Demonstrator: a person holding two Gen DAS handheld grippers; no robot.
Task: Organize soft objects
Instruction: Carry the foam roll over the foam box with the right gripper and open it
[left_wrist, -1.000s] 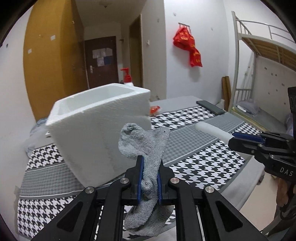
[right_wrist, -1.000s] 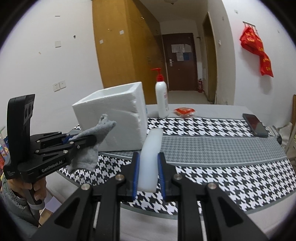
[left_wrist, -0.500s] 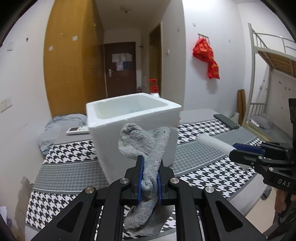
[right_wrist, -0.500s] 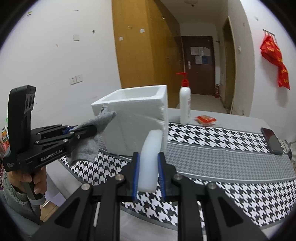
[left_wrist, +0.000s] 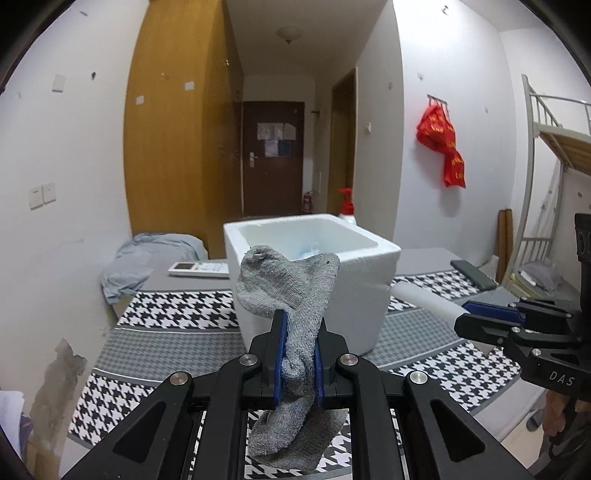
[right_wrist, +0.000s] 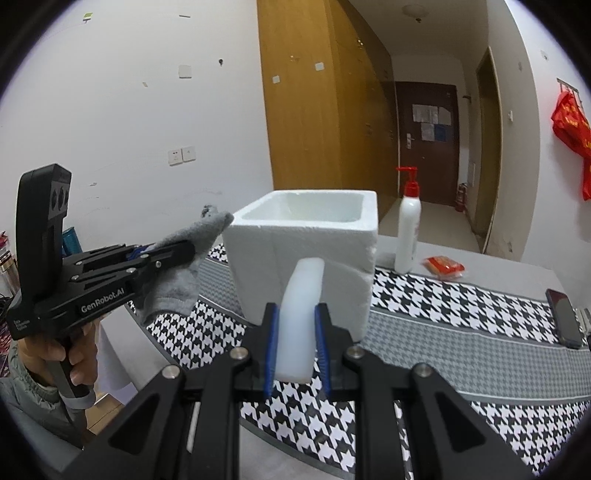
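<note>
In front of the white box (left_wrist: 310, 280), my left gripper (left_wrist: 298, 354) squeezes a floppy grey sock (left_wrist: 291, 291) by its middle. My right gripper (right_wrist: 297, 343) pinches a light, squashy foam block (right_wrist: 301, 317). Both should drop in easily.

Houndstooth-covered table (right_wrist: 461, 332), foam box (right_wrist: 306, 258), perhaps phone (right_wrist: 563, 323)
</note>
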